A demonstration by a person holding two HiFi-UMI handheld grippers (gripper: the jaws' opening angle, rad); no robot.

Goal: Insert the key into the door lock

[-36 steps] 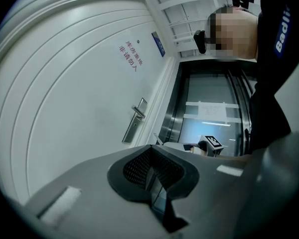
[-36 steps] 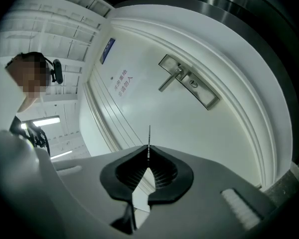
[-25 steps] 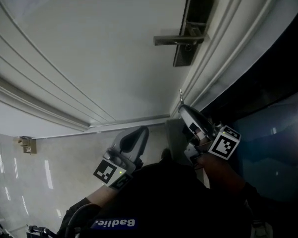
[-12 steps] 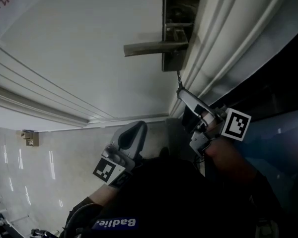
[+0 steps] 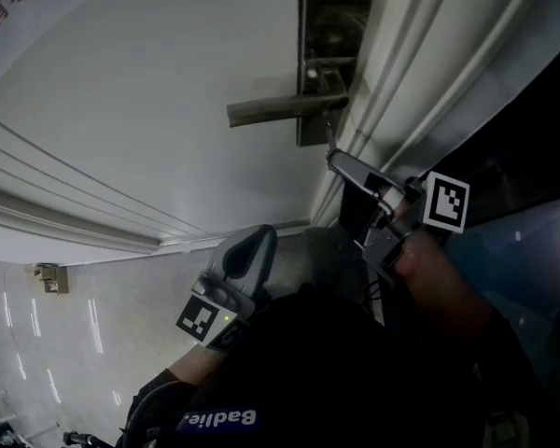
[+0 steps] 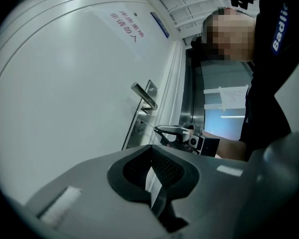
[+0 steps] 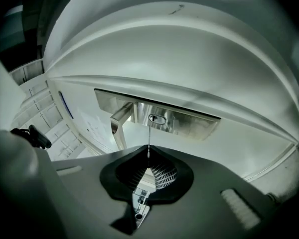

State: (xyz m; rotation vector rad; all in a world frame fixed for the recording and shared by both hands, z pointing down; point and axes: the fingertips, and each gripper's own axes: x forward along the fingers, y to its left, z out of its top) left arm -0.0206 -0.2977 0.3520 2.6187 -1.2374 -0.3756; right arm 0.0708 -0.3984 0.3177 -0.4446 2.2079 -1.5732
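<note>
On the white door (image 5: 149, 91) sits a steel lock plate (image 5: 334, 35) with a lever handle (image 5: 275, 110). My right gripper (image 5: 340, 162) is shut on a thin key (image 5: 329, 135), which points at the plate just under the lever. In the right gripper view the key blade (image 7: 148, 142) runs from the gripper (image 7: 148, 158) toward the oval keyhole (image 7: 158, 119) and its tip ends just short of it. My left gripper (image 5: 247, 253) hangs low and left of the lock, shut with nothing in it. From the left gripper (image 6: 150, 147) I see the plate (image 6: 139, 124) and right gripper (image 6: 173, 131).
The door frame mouldings (image 5: 401, 73) run diagonally to the right of the lock, with a dark opening (image 5: 523, 82) beyond. A tiled floor (image 5: 65, 343) and a small door stop (image 5: 49, 273) lie at lower left. The person's dark sleeve (image 5: 336, 371) fills the bottom.
My right gripper has risen toward the lock plate and rolled, bringing the key tip from below the plate up under the lever. The left gripper has barely shifted in view.
</note>
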